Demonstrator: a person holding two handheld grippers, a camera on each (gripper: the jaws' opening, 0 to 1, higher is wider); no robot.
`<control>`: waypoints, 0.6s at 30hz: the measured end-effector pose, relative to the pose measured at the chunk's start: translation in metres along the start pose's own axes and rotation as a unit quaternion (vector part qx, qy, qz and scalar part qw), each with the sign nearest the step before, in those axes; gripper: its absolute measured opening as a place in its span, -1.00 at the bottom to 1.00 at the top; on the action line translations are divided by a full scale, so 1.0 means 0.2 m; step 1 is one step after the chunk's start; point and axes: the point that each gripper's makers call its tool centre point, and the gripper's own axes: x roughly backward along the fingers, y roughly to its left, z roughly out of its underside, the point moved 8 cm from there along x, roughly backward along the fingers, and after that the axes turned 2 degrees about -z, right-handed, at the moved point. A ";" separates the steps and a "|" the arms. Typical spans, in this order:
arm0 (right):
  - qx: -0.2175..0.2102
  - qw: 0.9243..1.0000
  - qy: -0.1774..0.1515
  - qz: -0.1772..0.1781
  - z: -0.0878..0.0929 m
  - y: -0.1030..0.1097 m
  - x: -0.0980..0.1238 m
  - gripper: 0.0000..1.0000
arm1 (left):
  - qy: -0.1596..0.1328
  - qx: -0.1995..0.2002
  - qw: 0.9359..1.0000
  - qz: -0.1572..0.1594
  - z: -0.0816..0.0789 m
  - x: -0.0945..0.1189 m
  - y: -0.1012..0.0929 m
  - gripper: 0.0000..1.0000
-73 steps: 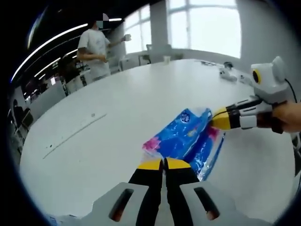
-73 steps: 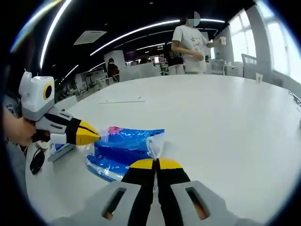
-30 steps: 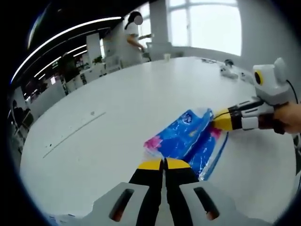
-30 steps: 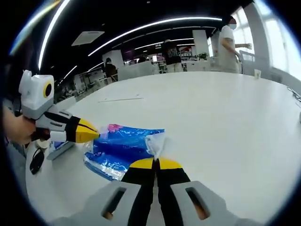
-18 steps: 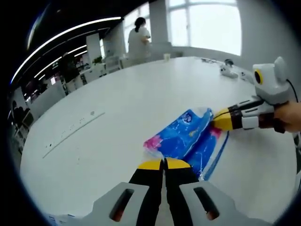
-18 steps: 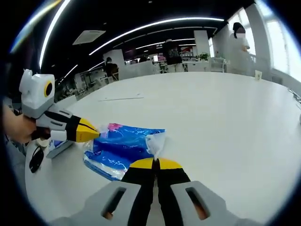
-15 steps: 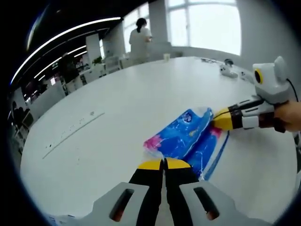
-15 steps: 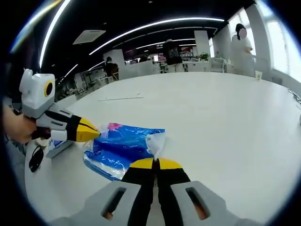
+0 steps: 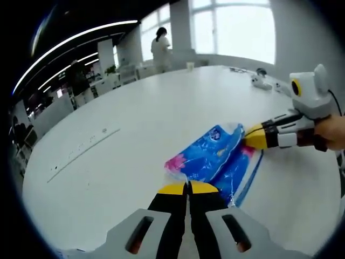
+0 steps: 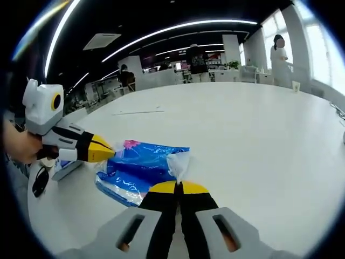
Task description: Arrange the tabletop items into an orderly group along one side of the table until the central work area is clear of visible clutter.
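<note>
Both claws are clenched on the same item: my left claw [image 9: 188,187] grips one edge of the blue plastic pack [image 9: 215,161], and my right claw [image 10: 178,186] pinches a twist of clear film at the opposite edge, with yellow tips pressed together in each view. In the left gripper view the right claw enters from the right, tip on the pack's far end; in the right gripper view the left claw [image 10: 105,150] enters from the left in the same manner. The pack lies flat on the white counter [image 9: 135,124], stretched between the two grips, toward the near side of the surface as far as I can judge. Progress I rate as early to middle: the pack is not yet set down in any tidy group. A small box [image 10: 66,167] and a dark object [image 10: 39,182] sit at the counter edge just beyond the left claw (a likely collection point). Small items [image 9: 260,82] near the far edge by the windows are unsorted. A thin strip [image 9: 81,154] also lies across the open middle.
</note>
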 end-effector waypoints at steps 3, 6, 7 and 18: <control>0.001 1.000 0.002 0.001 0.00 0.00 0.00 -1.00 | 0.000 0.001 1.000 -0.002 0.00 0.00 0.00 -1.00; 0.000 1.000 0.004 0.003 0.00 0.00 0.00 -1.00 | 0.000 0.001 1.000 -0.004 0.00 0.00 0.00 -1.00; 0.002 1.000 0.005 0.003 0.00 0.00 0.00 -1.00 | 0.000 0.000 1.000 -0.003 0.00 0.00 0.00 -1.00; -0.005 1.000 0.008 0.001 0.00 0.00 0.00 -0.91 | 0.006 -0.010 1.000 0.001 0.00 0.02 0.00 -1.00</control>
